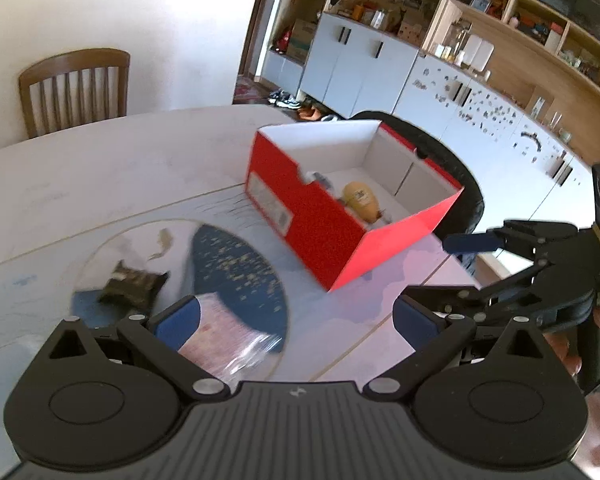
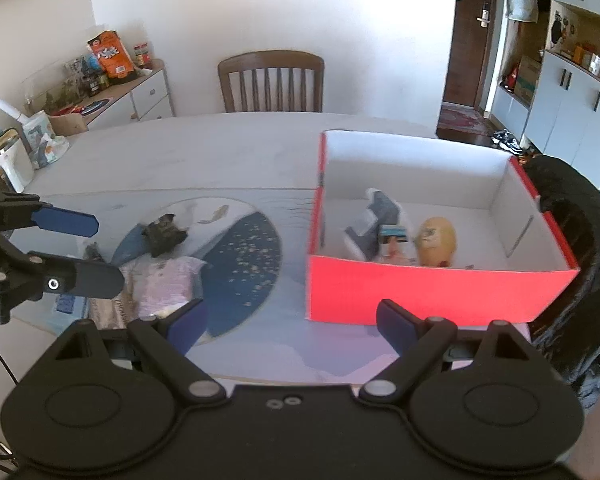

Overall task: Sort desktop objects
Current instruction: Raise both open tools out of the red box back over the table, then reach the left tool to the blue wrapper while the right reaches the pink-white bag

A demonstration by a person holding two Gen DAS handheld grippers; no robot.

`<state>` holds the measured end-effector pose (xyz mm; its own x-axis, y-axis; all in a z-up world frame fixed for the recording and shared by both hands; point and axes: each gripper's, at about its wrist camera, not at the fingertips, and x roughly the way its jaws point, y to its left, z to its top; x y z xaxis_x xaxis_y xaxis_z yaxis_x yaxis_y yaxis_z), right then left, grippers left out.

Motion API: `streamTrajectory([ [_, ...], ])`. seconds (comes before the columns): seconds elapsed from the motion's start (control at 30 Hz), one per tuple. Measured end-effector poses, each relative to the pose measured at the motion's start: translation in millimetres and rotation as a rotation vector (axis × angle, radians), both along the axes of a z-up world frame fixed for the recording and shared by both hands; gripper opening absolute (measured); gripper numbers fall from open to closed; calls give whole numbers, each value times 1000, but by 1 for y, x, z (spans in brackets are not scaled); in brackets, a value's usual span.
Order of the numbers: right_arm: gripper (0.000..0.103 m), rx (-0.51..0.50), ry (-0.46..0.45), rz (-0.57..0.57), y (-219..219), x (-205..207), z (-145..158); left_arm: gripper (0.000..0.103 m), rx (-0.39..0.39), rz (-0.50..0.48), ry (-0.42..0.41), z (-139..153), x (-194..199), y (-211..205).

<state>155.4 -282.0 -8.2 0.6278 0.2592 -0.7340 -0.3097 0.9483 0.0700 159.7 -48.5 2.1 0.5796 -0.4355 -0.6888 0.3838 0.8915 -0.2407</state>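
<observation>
A red shoebox [image 2: 420, 288] with a white inside stands on the table at the right; in the left wrist view the box [image 1: 340, 240] is ahead and to the right. In it lie a yellow bottle [image 2: 438, 240], a grey-white item [image 2: 372, 224] and a small blue-topped item. Left of the box, on the mat, lie a pink clear-wrapped packet [image 2: 164, 288] and a dark packet [image 2: 164, 234]. My left gripper [image 1: 296, 322] hangs open above the pink packet [image 1: 220, 340], with nothing between its fingers. My right gripper [image 2: 292, 326] is open and empty in front of the box.
A printed mat with a blue disc [image 2: 244, 264] covers the near table. A wooden chair [image 2: 272, 80] stands at the far side. A black chair back [image 2: 572, 240] rises right of the box. A cluttered sideboard [image 2: 100, 88] is at far left, cabinets [image 1: 360, 68] behind.
</observation>
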Motion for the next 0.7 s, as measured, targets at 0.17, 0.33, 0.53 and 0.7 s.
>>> streamTrajectory([
  [0.17,90,-6,7,31,26,2,-5,103,7,54,5,-8,-7,32],
  [0.33,90,-12,20,49,48,8,-12,103,45,87,8,-17,-11,53],
  [0.53,89,-26,46,92,72,18,-23,103,61,114,60,-33,-12,78],
  [0.7,87,-34,76,112,87,27,-36,103,101,150,86,-48,-11,91],
])
